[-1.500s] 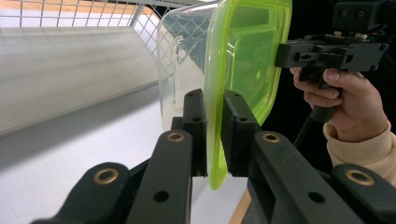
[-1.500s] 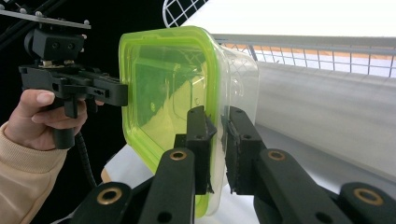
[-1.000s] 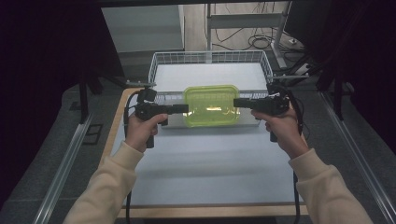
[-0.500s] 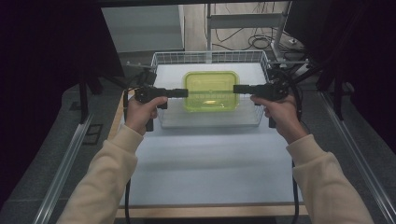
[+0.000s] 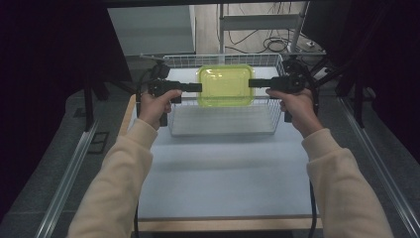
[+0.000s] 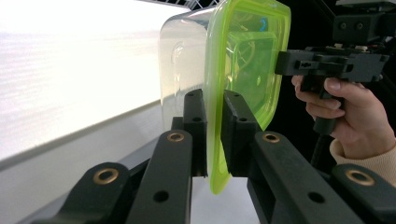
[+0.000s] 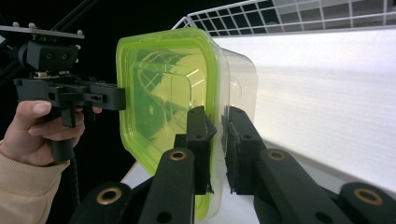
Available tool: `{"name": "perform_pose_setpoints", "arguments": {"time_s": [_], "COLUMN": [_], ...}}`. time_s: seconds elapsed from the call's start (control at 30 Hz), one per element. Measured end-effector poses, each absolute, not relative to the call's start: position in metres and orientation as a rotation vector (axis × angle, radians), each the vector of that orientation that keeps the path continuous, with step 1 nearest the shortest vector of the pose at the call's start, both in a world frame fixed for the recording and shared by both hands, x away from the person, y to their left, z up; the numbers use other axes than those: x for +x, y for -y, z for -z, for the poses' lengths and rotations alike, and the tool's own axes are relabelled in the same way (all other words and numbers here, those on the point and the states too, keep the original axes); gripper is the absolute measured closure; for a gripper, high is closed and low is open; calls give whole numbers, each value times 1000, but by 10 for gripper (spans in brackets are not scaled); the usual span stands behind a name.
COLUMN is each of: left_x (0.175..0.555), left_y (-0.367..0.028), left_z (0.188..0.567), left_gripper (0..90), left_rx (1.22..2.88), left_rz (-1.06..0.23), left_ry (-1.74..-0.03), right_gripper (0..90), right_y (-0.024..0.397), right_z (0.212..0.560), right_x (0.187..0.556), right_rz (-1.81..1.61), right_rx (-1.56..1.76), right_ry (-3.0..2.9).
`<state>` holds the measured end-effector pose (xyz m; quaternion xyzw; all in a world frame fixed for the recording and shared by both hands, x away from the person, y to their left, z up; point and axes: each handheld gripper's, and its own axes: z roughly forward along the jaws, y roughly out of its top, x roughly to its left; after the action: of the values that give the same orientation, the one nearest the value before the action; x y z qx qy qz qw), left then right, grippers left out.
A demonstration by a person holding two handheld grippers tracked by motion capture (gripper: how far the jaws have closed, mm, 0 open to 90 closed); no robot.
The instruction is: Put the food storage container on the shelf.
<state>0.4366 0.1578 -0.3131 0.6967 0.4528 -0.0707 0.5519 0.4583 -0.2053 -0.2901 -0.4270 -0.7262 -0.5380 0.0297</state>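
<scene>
Container [image 5: 225, 85] over basket [image 5: 223, 124], between claws.

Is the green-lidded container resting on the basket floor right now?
No: the container is held up over the wire basket by the left gripper and right gripper.

Right tool [image 7: 215, 140] clamps rim of green-lidded clear container [image 7: 177, 102] | left tool [image 7: 112, 97], held in a hand [image 7: 35, 133], grips opposite edge | wire basket [image 7: 289, 11] behind, above white surface
</scene>
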Motion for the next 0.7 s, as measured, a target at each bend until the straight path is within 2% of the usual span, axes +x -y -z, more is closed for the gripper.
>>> {"name": "perform_pose_setpoints", "arguments": {"time_s": [0.7], "left_x": [474], "left_y": [-159], "left_z": [325], "left_gripper": [810], "left_rx": [1610], "left_rz": [177], "left_ry": [-1153], "right_gripper": [805], "right_y": [198], "right_z": [300], "right_x": [497], "right_rz": [1625], "right_rx": [-1405], "right_ry": [2201]}}
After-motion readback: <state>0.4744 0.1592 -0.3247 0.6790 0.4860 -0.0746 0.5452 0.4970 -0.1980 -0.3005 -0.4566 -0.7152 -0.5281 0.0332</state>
